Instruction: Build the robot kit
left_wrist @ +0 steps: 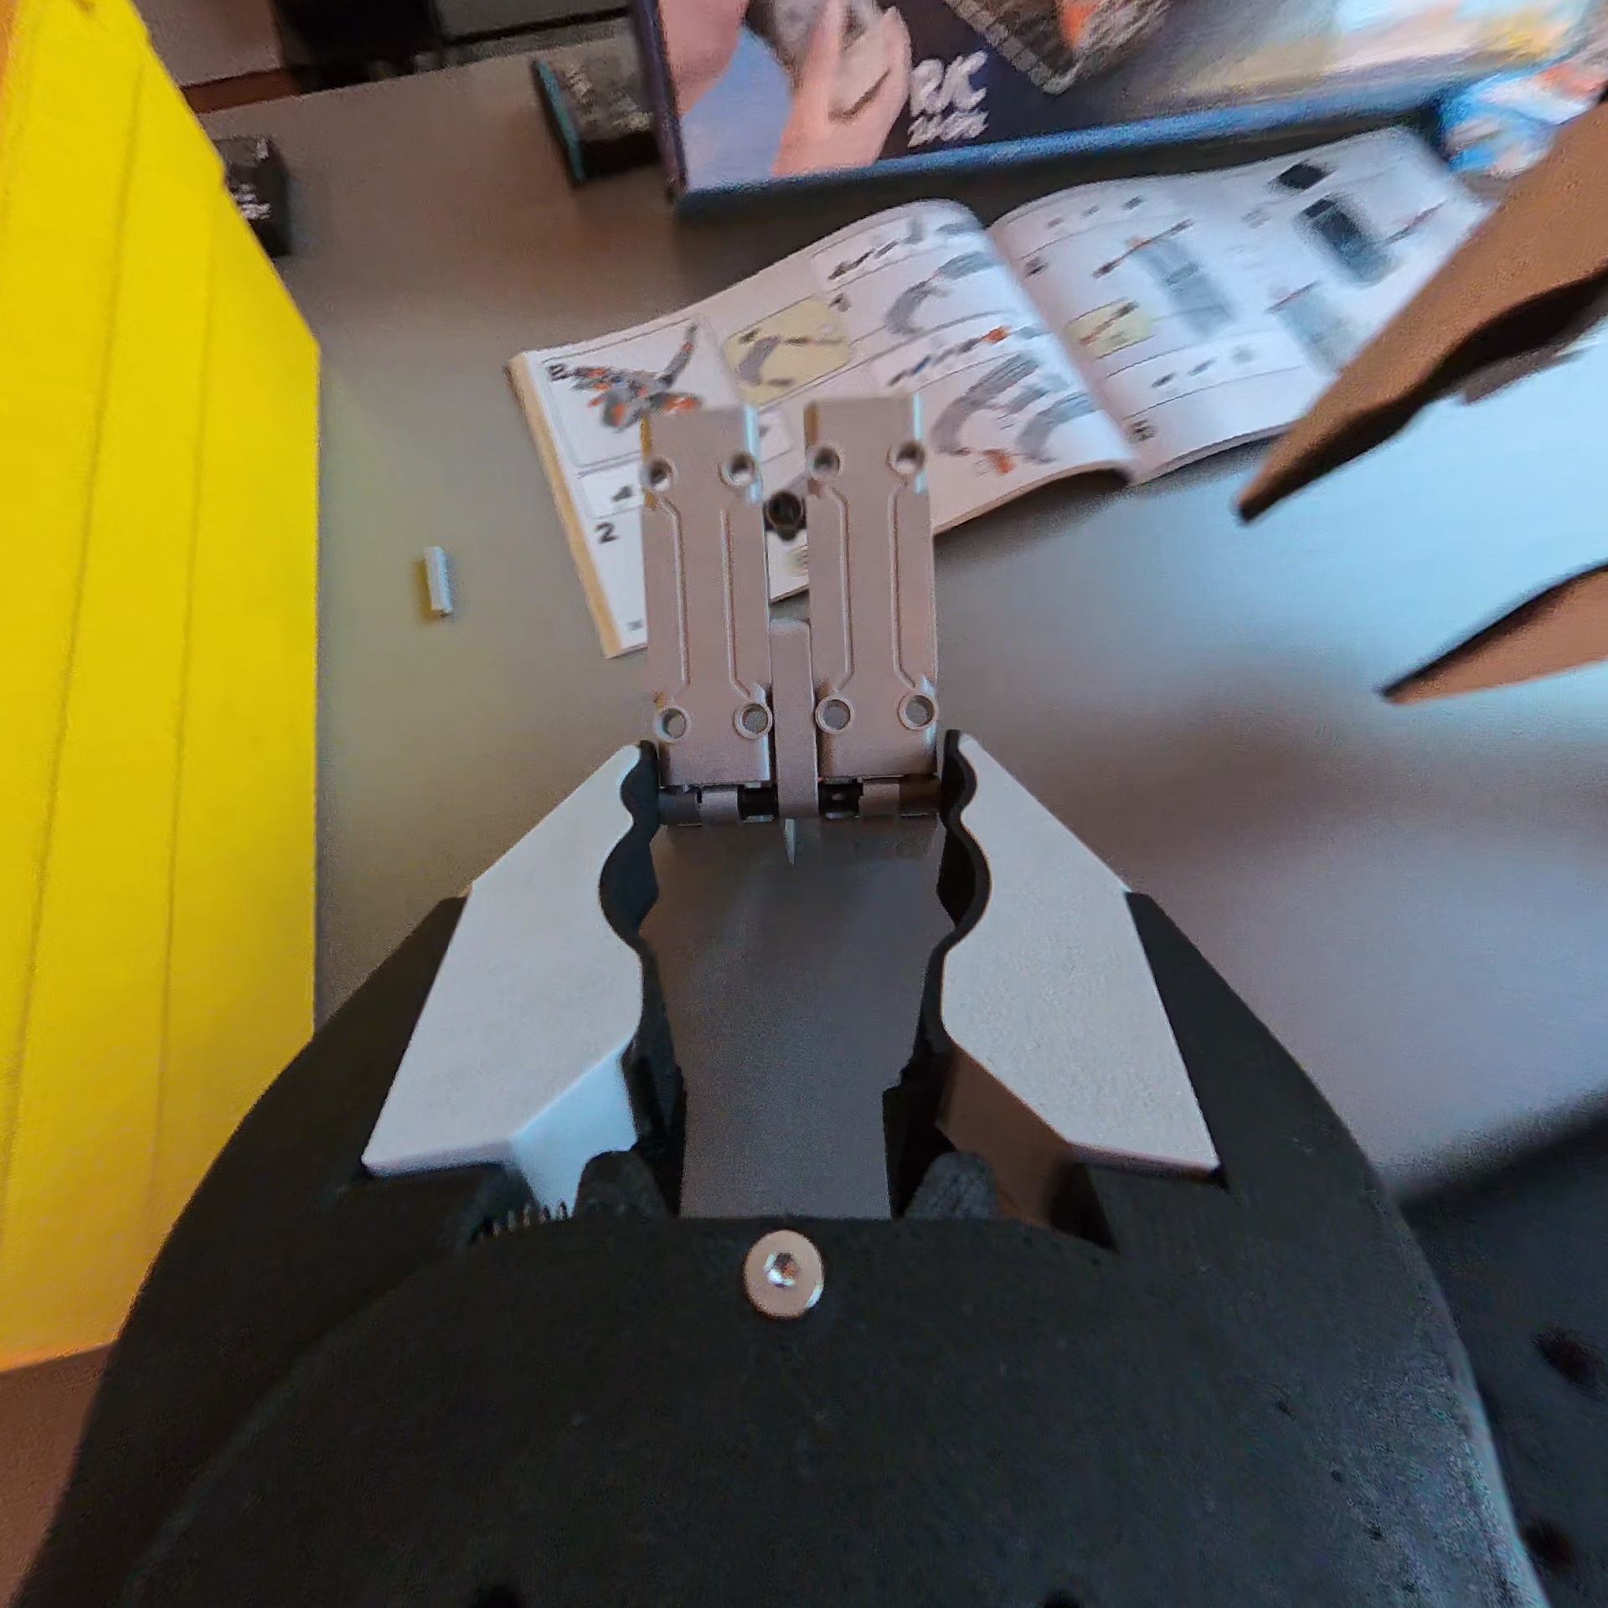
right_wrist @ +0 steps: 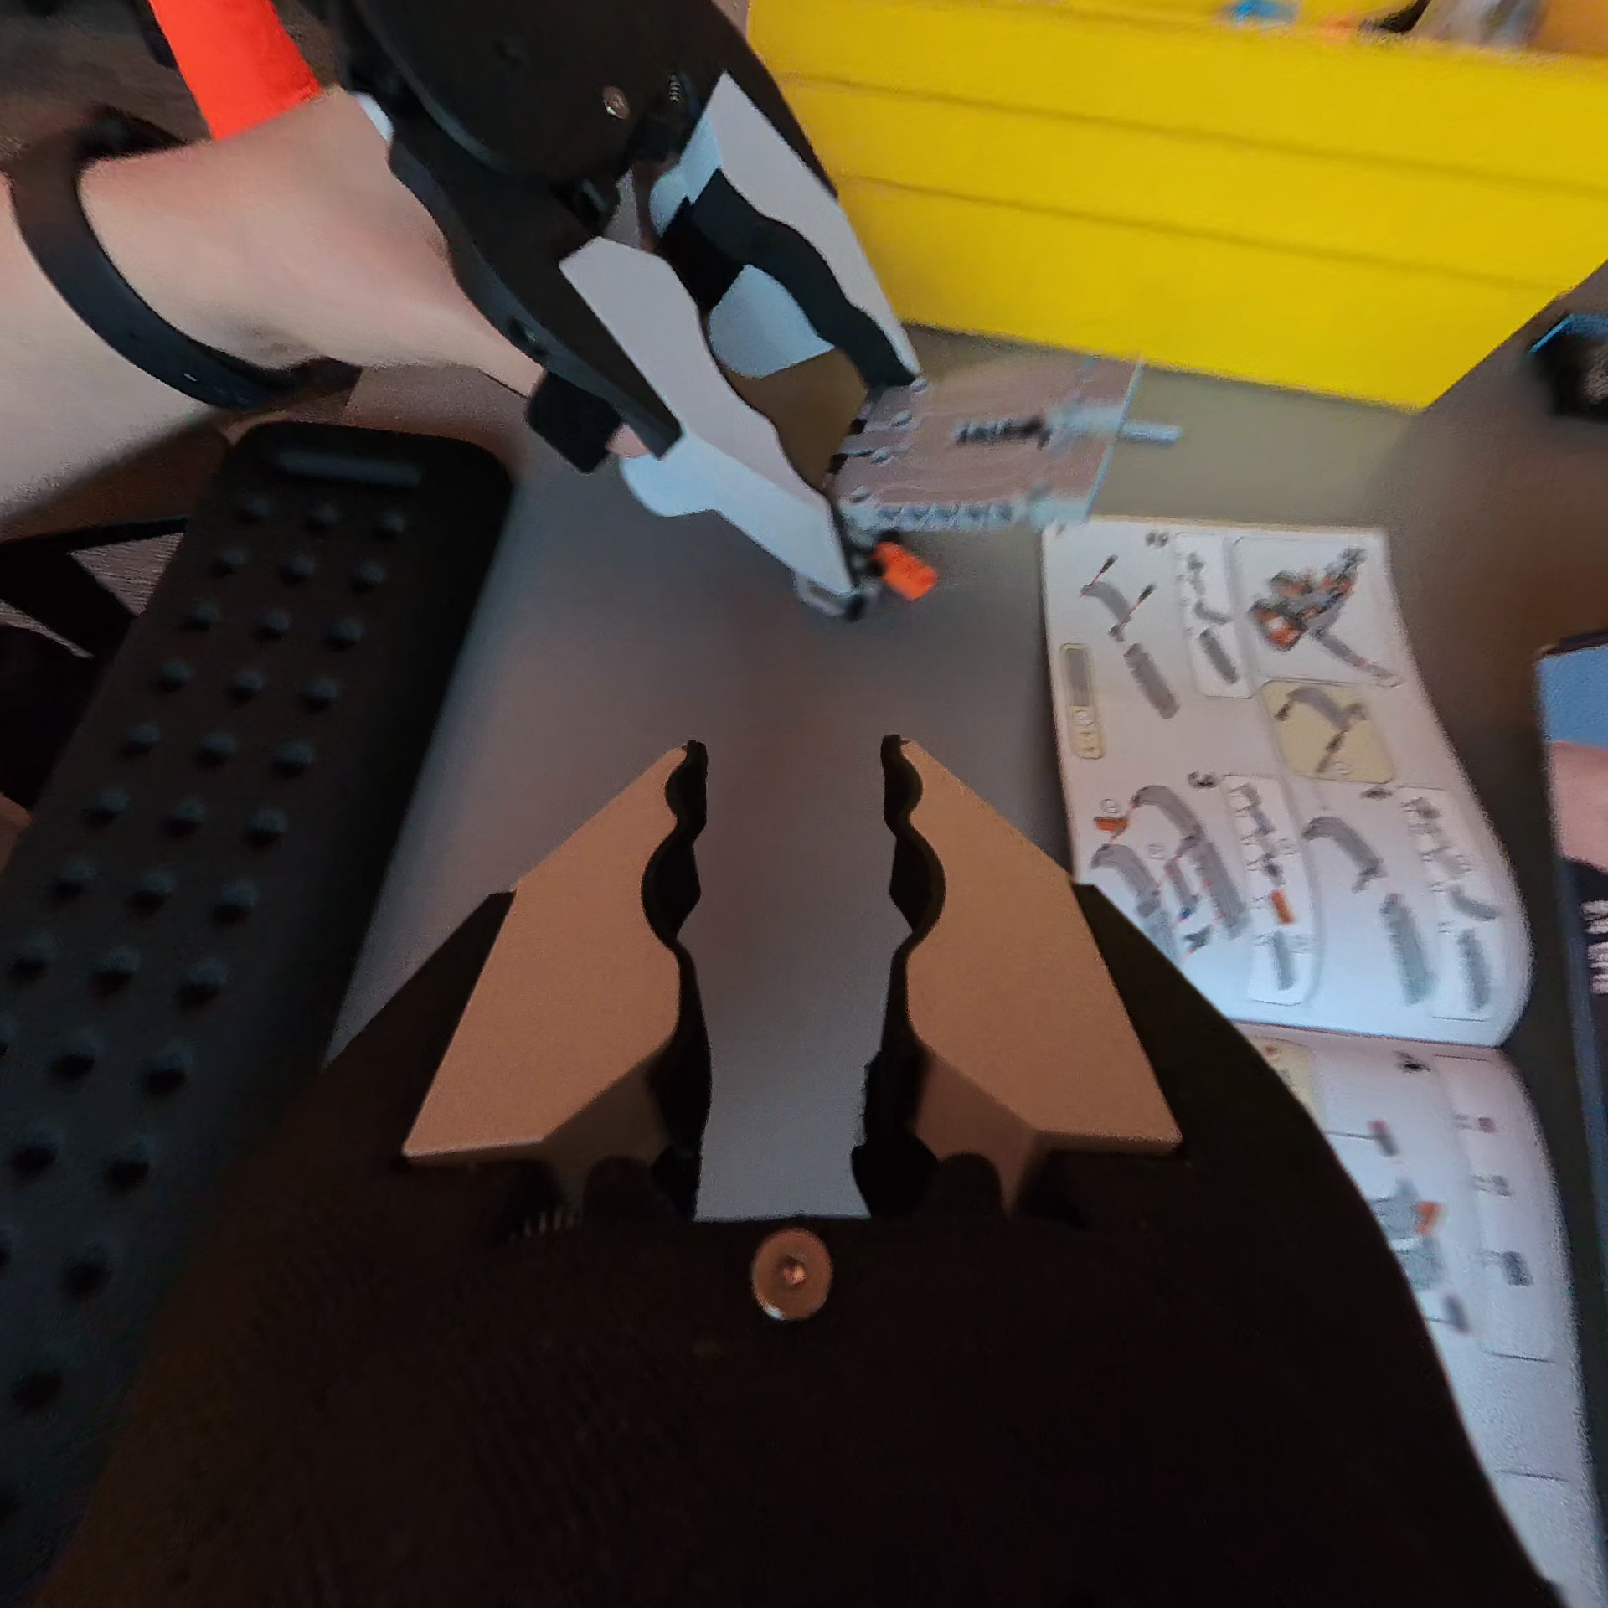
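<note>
**Left wrist view: grey brick assembly pinched at its base**

A grey brick assembly (left_wrist: 790,600) of two long panels joined by a centre strip is pinched at its lower end between the fingers of the left gripper (left_wrist: 790,787) and is held above the grey bench (left_wrist: 452,783). Beyond it an open instruction booklet (left_wrist: 1001,348) is spread on the bench, and a small grey piece (left_wrist: 441,581) lies alone to its left. A yellow box (left_wrist: 130,609) is seen along the left edge, and a printed carton (left_wrist: 957,87) at the far side.

In the right wrist view the fingers of the right gripper (right_wrist: 790,757) are spread apart, with only bare bench between them. The left gripper (right_wrist: 857,487) is seen farther off, held by a hand (right_wrist: 287,261), with the assembly (right_wrist: 983,452) and an orange piece (right_wrist: 905,570) at its tips. A black studded plate (right_wrist: 217,783) lies to the left, the booklet (right_wrist: 1288,783) to the right.
</note>
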Action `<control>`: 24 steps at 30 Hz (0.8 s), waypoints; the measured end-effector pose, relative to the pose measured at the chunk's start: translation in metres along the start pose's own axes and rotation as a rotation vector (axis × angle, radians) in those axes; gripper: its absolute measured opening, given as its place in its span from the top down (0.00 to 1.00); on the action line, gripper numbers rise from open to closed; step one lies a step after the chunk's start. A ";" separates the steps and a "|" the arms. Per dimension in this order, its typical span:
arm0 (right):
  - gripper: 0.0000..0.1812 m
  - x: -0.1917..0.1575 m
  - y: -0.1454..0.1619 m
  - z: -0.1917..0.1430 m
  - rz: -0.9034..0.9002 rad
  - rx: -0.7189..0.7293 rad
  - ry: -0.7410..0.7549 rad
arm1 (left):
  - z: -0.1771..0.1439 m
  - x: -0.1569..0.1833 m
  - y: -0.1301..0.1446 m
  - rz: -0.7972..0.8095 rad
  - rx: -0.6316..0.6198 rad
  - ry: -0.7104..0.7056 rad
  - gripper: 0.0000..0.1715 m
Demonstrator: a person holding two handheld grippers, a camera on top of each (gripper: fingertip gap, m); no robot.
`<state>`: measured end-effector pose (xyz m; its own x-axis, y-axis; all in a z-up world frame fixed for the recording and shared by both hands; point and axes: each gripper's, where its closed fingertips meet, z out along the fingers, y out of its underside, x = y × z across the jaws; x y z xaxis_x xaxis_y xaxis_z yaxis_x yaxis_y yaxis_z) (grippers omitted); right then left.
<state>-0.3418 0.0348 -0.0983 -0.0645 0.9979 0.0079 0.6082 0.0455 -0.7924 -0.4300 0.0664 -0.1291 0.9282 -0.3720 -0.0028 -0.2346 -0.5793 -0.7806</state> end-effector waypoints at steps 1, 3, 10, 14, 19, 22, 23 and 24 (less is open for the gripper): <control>0.78 0.000 -0.008 -0.005 -0.047 0.032 0.021 | -0.009 0.007 -0.005 -0.010 0.003 0.044 0.63; 0.77 -0.003 -0.029 -0.020 -0.141 0.132 0.056 | -0.033 0.029 -0.010 -0.005 -0.010 0.162 0.63; 0.52 -0.064 -0.071 -0.051 -0.399 0.310 -0.080 | -0.119 0.103 -0.015 0.123 -0.084 0.332 0.63; 0.62 -0.099 -0.082 -0.054 -0.726 0.277 0.019 | -0.148 0.131 -0.017 0.141 -0.137 0.324 0.63; 0.94 -0.113 -0.095 -0.067 -1.135 0.234 0.303 | -0.172 0.143 -0.033 0.040 -0.075 0.368 0.62; 0.97 -0.123 -0.110 -0.086 -1.060 0.398 0.252 | -0.201 0.152 -0.057 -0.015 0.119 0.542 0.63; 0.97 -0.124 -0.113 -0.091 -1.015 0.442 0.213 | -0.210 0.153 -0.062 -0.044 0.177 0.607 0.63; 0.97 -0.124 -0.115 -0.097 -0.977 0.490 0.184 | -0.218 0.154 -0.065 -0.081 0.223 0.670 0.63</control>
<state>-0.3270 -0.0900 0.0515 -0.2028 0.5359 0.8196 -0.0215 0.8344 -0.5508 -0.3342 -0.1109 0.0575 0.5464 -0.7412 0.3899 -0.0410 -0.4887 -0.8715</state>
